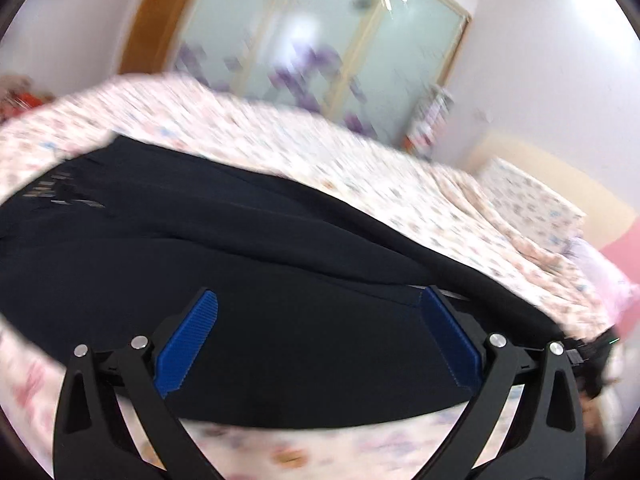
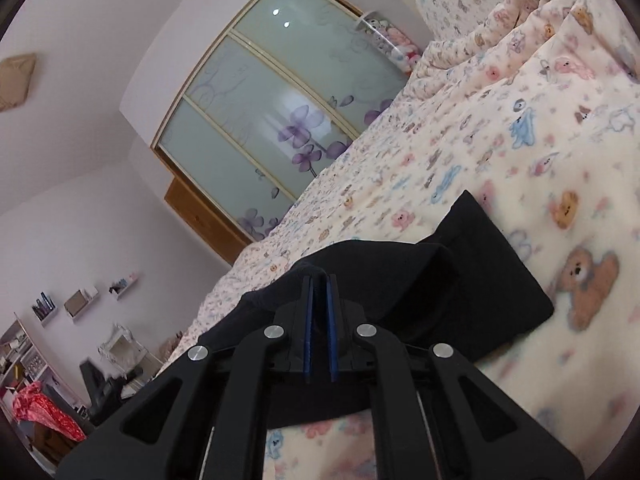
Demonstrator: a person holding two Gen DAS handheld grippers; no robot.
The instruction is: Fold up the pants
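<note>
Dark navy pants lie spread across a bed with a cream bear-print blanket. My left gripper is open, its blue pads wide apart just above the pants fabric, holding nothing. In the right wrist view the pants lie on the blanket, with one end bunched up. My right gripper is shut on a raised fold of the pants, the cloth pinched between its blue pads.
A wardrobe with frosted sliding doors and purple flowers stands beyond the bed. A pillow lies at the bed's far right. Shelves and a red bag are at the room's left side.
</note>
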